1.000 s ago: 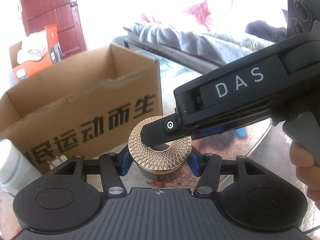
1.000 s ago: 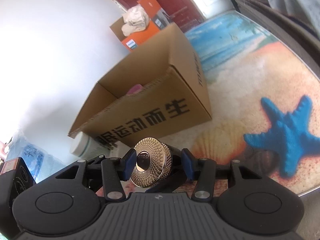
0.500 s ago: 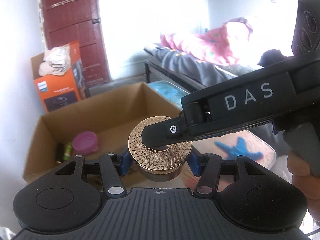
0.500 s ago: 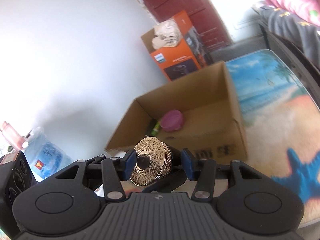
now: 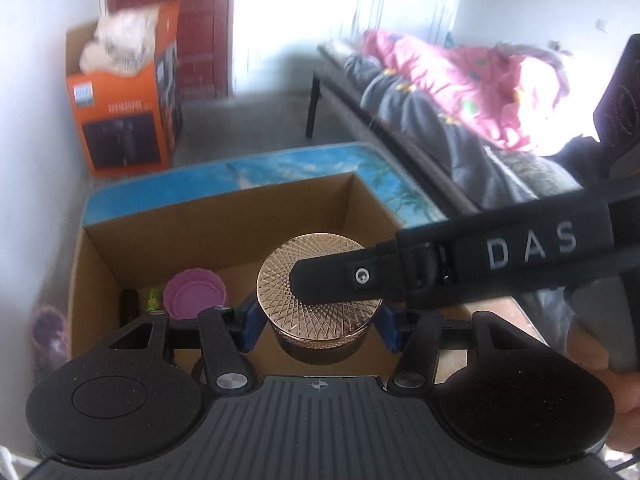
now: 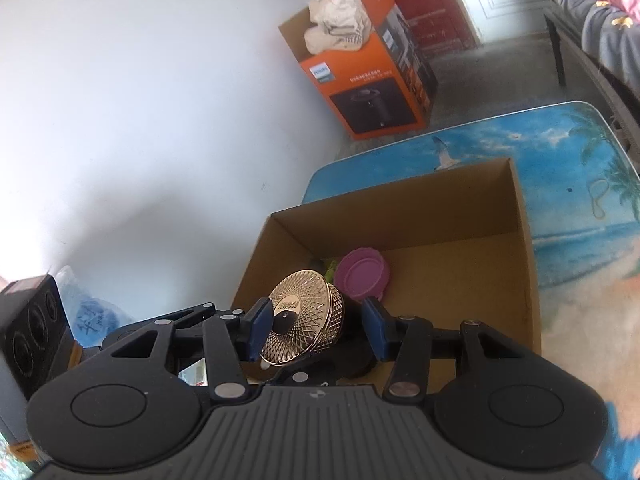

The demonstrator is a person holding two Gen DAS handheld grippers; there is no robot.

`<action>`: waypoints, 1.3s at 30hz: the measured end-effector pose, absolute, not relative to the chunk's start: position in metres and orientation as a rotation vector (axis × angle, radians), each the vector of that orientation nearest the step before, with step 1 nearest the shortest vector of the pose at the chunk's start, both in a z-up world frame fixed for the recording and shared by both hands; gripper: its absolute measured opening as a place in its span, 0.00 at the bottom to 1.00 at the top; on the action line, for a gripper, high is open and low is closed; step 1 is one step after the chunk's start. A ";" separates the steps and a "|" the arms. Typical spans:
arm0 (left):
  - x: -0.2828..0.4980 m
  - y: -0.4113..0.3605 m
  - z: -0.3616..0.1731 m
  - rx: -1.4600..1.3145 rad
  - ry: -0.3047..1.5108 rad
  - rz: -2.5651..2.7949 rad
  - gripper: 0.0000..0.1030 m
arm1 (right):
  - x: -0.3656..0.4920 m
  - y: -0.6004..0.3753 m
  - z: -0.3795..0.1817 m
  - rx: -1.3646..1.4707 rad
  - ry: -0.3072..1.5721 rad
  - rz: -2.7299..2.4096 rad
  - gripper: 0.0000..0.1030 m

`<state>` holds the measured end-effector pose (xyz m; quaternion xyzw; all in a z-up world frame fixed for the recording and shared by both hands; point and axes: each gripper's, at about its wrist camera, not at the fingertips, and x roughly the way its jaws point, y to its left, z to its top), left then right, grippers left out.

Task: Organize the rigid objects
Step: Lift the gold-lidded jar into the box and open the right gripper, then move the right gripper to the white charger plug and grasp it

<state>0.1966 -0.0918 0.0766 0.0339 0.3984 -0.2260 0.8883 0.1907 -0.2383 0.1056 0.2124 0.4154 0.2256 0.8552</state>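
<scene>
A gold-lidded jar [image 5: 318, 292] is seen held above the open cardboard box [image 5: 96, 248], gripped by both tools at once. The left gripper [image 5: 318, 322] has its blue pads at the jar's sides w/ the jaws set narrow around the body; the right gripper [image 6: 316, 330] has one finger laid flat across the patterned lid, its other finger presumably under the base, though that side is hidden. In the right wrist view the jar is shown tilted on its side between the pads.

A sec. ago the box was viewed from low down, its printed front wall filling the frame and the jar level w/ that wall. Now the box interior is looked into from above: the jar has been lifted and carried over the near rim. Neither pair of jaws has changed its width meanwhile.

Already in the box: a purple lid [image 5: 196, 294], a dark cylinder [image 5: 129, 300] and a small green item [image 5: 153, 298], all at the left. The box stands on the beach-print surface [image 6: 580, 184]. An orange carton [image 5: 120, 120] is visible on the floor beyond.

Judged from this: transport nearly done; lowering onto the bare floor of the box, right of the purple lid, appears to be what is left, then release.
</scene>
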 end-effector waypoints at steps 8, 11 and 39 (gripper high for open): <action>0.266 -0.100 0.043 -0.009 1.024 -0.410 0.54 | 0.269 -0.233 0.068 0.423 1.041 0.449 0.51; 0.284 -0.102 0.036 -0.020 1.059 -0.385 0.54 | 0.290 -0.235 0.058 0.412 1.073 0.455 0.51; 0.299 -0.107 0.029 -0.095 1.119 -0.330 0.70 | 0.312 -0.232 0.051 0.260 0.993 0.390 0.55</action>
